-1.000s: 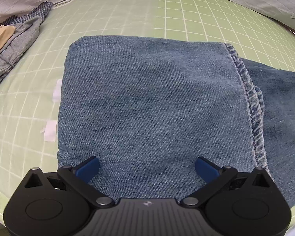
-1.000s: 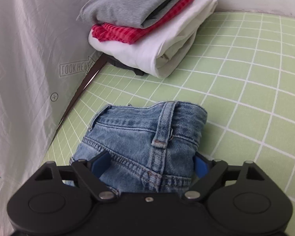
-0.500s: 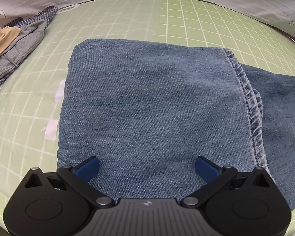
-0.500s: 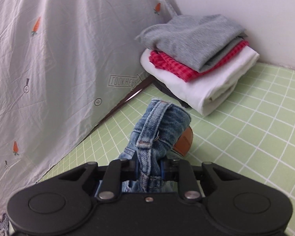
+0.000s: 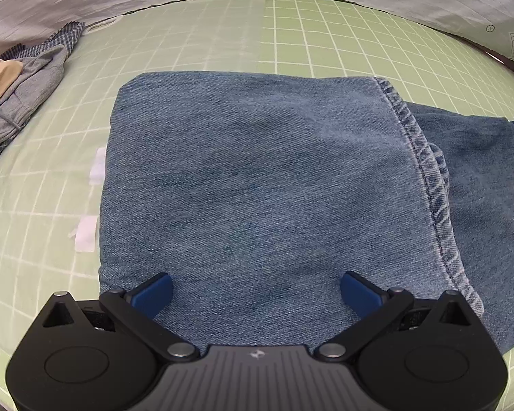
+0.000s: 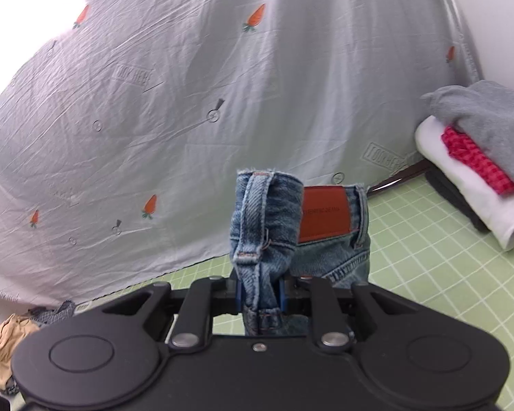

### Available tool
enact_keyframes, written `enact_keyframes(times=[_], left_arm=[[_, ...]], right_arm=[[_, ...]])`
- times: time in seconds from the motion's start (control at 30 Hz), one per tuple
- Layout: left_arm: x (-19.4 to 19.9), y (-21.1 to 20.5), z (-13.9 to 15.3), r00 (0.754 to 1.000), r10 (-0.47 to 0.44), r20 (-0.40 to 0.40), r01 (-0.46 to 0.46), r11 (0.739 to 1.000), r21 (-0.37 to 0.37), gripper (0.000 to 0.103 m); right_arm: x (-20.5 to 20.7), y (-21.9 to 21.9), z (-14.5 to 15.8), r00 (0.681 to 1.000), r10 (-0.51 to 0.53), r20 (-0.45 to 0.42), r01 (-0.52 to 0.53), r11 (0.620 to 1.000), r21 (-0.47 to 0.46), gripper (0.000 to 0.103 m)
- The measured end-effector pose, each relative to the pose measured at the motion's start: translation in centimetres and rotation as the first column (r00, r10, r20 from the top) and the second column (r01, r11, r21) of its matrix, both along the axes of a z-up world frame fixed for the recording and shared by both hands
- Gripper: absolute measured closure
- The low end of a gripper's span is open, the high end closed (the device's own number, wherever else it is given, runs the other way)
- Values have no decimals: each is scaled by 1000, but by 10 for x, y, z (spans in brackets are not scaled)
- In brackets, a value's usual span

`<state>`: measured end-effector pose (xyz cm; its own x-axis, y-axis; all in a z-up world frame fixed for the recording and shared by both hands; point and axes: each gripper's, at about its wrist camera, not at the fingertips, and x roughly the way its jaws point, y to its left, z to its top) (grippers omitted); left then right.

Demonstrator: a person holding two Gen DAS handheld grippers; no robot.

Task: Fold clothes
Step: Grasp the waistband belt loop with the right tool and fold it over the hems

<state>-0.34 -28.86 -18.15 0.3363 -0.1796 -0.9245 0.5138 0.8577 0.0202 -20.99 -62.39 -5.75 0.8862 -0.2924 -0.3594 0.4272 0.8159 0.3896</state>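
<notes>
— Why the raised waistband (image 6: 267, 222)?
— Clamped in the right gripper (image 6: 260, 296), jaws just drawn nearly together on the doubled denim at a belt loop, leather patch (image 6: 325, 214) showing behind; lifted clear of the green grid mat (image 6: 445, 274), presumably for carrying over the folded leg section.

— And the left gripper (image 5: 257, 289)?
— Spread wide, gripping nothing, poised over the near edge of the folded jeans (image 5: 257, 178); probably there to pin the lower layers during the fold. Contact with the cloth not possible to confirm.

— Location of the jeans?
— Mid-mat, hem seam (image 5: 425, 178) toward the right side, remaining denim trailing off to the right edge.

— Containers?
— None visible. Finished stack of folded clothes (image 6: 479, 157) at the far right corner by the carrot-print sheet (image 6: 188, 102); unfolded pile (image 5: 17, 92) at the left edge. Two white tape scraps (image 5: 85, 233) just beside the jeans' left edge.
</notes>
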Motion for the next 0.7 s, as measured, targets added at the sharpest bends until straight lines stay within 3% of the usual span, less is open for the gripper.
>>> enact_keyframes(times=[0.1, 0.17, 0.27, 0.33, 0.37, 0.4, 0.53, 0.7], left_arm=[[3, -1, 1, 1000, -26, -3, 26, 1000, 1, 0], [8, 1, 1, 999, -44, -6, 44, 999, 1, 0], [9, -1, 0, 998, -65, -8, 65, 998, 1, 0], [10, -2, 1, 997, -77, -9, 77, 997, 1, 0], [11, -2, 1, 997, -82, -9, 82, 997, 1, 0], [11, -1, 1, 996, -86, -9, 86, 996, 1, 0], [14, -1, 2, 995, -101, -5, 101, 995, -2, 0], [17, -2, 2, 993, -115, -3, 115, 993, -4, 0]], right_arm=[[19, 35, -15, 990, 119, -81, -121, 992, -22, 84], [33, 65, -34, 962, 218, -163, -224, 974, -24, 84], [51, 109, -71, 881, 349, -318, -369, 930, -1, 84], [56, 135, -91, 816, 376, -440, -432, 901, -30, 83], [57, 141, -92, 807, 371, -460, -444, 894, -58, 83], [56, 145, -91, 801, 365, -475, -454, 887, -85, 83], [56, 130, -83, 837, 349, -421, -376, 927, 20, 81], [56, 128, -81, 848, 331, -415, -348, 937, 36, 80]])
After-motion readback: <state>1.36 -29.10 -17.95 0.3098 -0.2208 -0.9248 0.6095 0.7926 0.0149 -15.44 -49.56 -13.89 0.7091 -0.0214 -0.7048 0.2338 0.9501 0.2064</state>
